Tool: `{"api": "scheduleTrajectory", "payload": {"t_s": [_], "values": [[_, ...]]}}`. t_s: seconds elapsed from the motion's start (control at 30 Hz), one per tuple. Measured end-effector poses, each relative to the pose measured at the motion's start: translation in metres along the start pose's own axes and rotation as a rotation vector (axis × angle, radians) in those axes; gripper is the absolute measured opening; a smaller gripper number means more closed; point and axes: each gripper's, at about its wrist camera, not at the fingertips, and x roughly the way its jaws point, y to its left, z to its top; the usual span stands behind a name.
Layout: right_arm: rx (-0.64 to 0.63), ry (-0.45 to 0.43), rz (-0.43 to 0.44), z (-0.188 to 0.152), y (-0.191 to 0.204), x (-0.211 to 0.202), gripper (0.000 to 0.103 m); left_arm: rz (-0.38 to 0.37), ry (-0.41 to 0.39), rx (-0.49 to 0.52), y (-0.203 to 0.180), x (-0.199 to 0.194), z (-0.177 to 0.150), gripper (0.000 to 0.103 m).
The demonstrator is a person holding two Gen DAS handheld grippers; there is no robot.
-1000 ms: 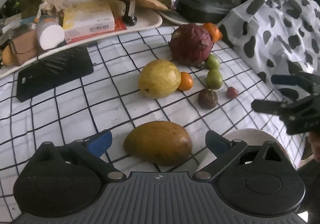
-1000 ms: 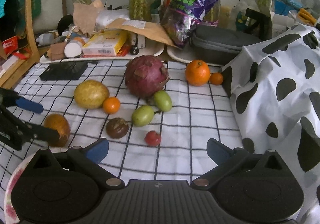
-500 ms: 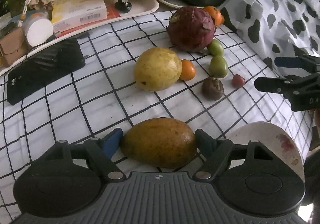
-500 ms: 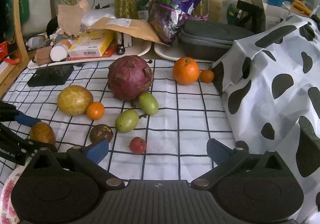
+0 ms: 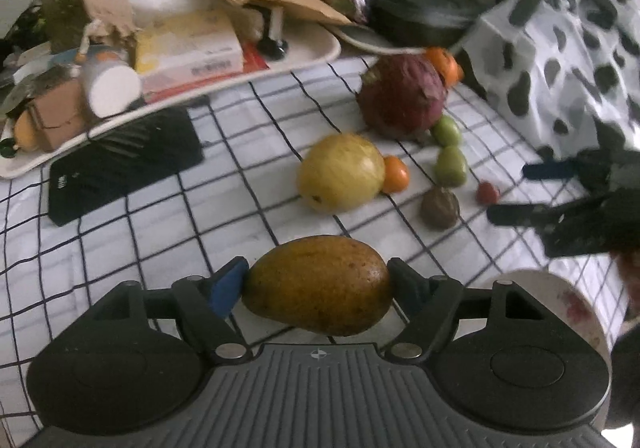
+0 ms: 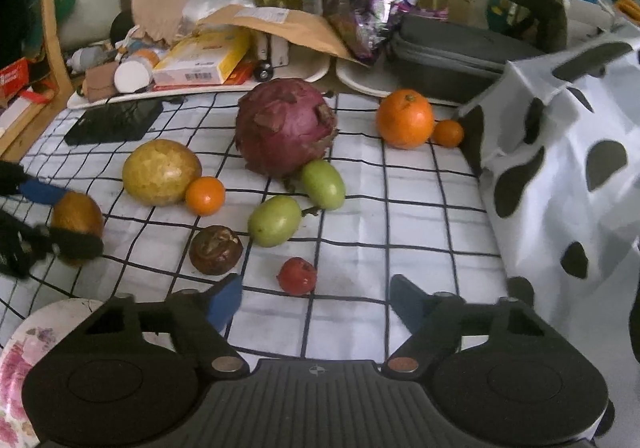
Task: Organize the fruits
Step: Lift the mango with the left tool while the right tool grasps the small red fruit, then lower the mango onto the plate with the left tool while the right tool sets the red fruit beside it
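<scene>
Moved: since a second ago the left claw (image 5: 318,282) has narrowed from wide apart onto the mango (image 5: 318,290); the right claw (image 6: 314,298) has narrowed too.
Left claw: still closing, pads touching both ends of the mango, clamped on it.
Mango: on the checked cloth (image 5: 160,216) over the desk, between the fingers; long axis runs across the view, finger to finger, narrower end to the right.
Right claw: closing, nothing between its fingers; red fruit (image 6: 297,275) lies just ahead on the cloth.
Plate: its rim (image 5: 560,288) sits right of the mango.
Right view only: large orange (image 6: 405,119) in full.
</scene>
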Motion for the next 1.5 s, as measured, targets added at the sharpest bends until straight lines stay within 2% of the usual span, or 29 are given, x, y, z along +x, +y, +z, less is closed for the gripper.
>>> {"api": "scheduleTrajectory", "payload": {"t_s": [0.03,0.13,0.17,0.23,0.3,0.47,0.67,1.03,1.27,1.5], "values": [[-0.012,0.005,-0.002,0.0,0.002,0.003,0.062,0.004,-0.008,-0.003,0.001,-0.002,0.001,0.074],[-0.034,0.013,-0.001,0.001,0.007,0.009,0.046,0.007,-0.025,-0.006,0.003,-0.005,0.001,0.074],[-0.039,0.009,0.003,0.002,0.008,0.01,0.044,0.004,-0.028,-0.006,0.003,-0.006,0.001,0.074],[-0.043,0.011,0.001,0.003,0.01,0.013,0.026,0.004,-0.031,0.0,0.003,-0.006,0.001,0.074],[-0.05,0.007,0.008,0.002,0.011,0.014,0.023,0.015,-0.033,0.015,0.001,-0.007,0.0,0.074],[-0.059,0.0,0.007,0.002,0.013,0.011,0.022,0.017,-0.05,0.03,-0.002,-0.013,-0.001,0.074],[-0.064,-0.051,0.014,0.005,0.017,-0.01,0.022,-0.002,-0.085,0.052,-0.016,-0.026,-0.003,0.074],[-0.068,-0.086,0.076,-0.012,0.031,-0.047,0.022,-0.044,-0.098,0.08,-0.058,-0.045,-0.029,0.074],[-0.005,-0.089,0.107,-0.03,0.026,-0.07,0.023,-0.083,-0.071,0.054,-0.077,-0.049,-0.048,0.074],[0.06,-0.079,0.126,-0.044,0.019,-0.084,0.023,-0.09,0.012,0.014,-0.086,-0.033,-0.062,0.074]]}}
